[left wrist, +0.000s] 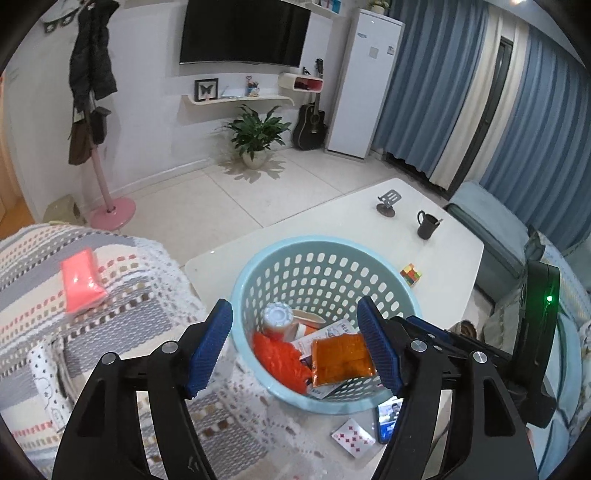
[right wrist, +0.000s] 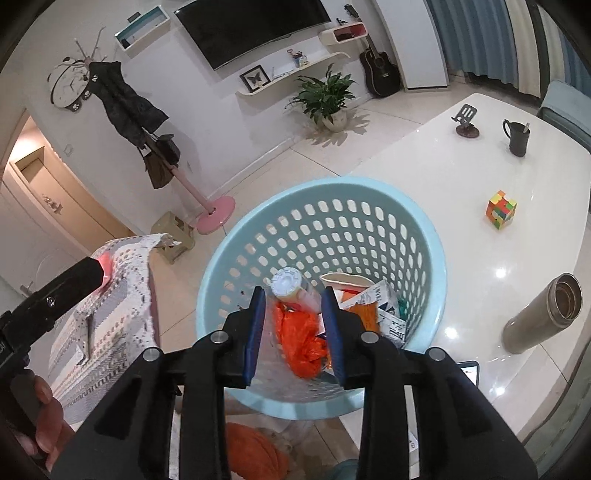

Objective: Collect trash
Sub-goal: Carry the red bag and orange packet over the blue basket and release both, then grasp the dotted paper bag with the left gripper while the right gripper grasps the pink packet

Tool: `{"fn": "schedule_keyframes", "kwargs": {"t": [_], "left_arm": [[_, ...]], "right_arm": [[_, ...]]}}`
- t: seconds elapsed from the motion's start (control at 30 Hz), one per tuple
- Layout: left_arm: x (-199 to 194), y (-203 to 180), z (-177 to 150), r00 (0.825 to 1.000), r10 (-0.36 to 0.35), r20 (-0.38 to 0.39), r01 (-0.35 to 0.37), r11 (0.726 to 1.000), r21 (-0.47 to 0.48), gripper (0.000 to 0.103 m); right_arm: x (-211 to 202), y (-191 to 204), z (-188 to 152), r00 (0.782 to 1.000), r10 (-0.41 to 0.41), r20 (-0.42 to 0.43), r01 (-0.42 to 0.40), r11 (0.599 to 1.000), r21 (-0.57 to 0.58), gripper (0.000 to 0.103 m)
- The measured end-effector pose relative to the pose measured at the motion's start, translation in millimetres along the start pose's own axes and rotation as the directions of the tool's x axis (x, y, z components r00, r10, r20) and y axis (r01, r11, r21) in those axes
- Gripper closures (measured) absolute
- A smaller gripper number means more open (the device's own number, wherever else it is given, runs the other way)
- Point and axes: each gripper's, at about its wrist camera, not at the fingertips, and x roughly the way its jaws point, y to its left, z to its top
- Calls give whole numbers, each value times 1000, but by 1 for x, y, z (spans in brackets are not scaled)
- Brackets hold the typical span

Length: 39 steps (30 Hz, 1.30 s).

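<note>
We are in a living room with a wall-mounted television (left wrist: 244,31), blue curtains (left wrist: 439,85) and a pale tiled floor. A white table (right wrist: 461,177) fills the right side, and a sofa arm under a crocheted cover (left wrist: 122,295) lies to our left, a pink packet (left wrist: 79,281) resting on it.

On the table's near corner stands the light blue perforated basket (left wrist: 258,266). Inside it we see an orange plastic bag (right wrist: 299,332), an orange foil pouch (left wrist: 341,356), a bottle with a white cap (left wrist: 277,319), a paper cup (right wrist: 345,282) and printed paper scraps.

Our left gripper (left wrist: 295,347) hangs above the basket's near rim, jaws spread wide and holding nothing. Our right gripper (right wrist: 293,332) hovers over the basket too, its blue pads (right wrist: 256,332) partly parted with nothing between them.

Farther off on the table sit a metal flask (right wrist: 541,319), a black mug (right wrist: 517,138), a phone stand (right wrist: 466,122) and a colour cube (right wrist: 500,214). A phone (left wrist: 388,419) and a playing card (left wrist: 352,435) lie just beside the basket.
</note>
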Motion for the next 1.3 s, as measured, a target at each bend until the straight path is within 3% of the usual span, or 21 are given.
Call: {"fn": "schedule_keyframes", "kwargs": {"t": [0.2,0.3,0.5,0.63,0.83,1.07,1.13,1.2,1.23,1.3], "left_arm": [[-26,29,-8,1000,1,24,1,997,-81,35],[-44,54,-17,1000,2,28,3,985,-171,35],[-84,117,-39,986,151,69,-120,935,-333,35],[-93,149,-51,982,186,31,-158,904,-398,35],[-73,161,-63,989,134,-66,-149,905,-399,27],[-43,163,-53,975,190,-114,-218,916,-336,19],[-35,159,-48,964,231,-131,-261,916,-304,24],[-34,158,-47,955,262,-135,-291,917,-274,41],[-33,158,-47,953,271,-136,-298,918,-260,43],[-38,163,-49,958,259,-123,-283,921,-267,57]], "right_arm": [[-14,32,2,999,26,30,-24,998,-65,73],[-21,56,3,998,50,49,-44,992,-115,68],[-23,103,2,994,97,51,-84,973,-214,62],[-14,129,0,993,118,28,-107,961,-254,62],[-3,167,-7,991,135,-10,-132,945,-298,62],[2,183,-8,992,120,-26,-122,936,-331,62],[4,189,-5,992,119,-33,-123,933,-338,62],[8,196,-3,992,122,-43,-130,925,-356,62],[10,199,-2,991,124,-49,-133,921,-365,61],[17,209,1,990,130,-62,-144,912,-384,55]]}}
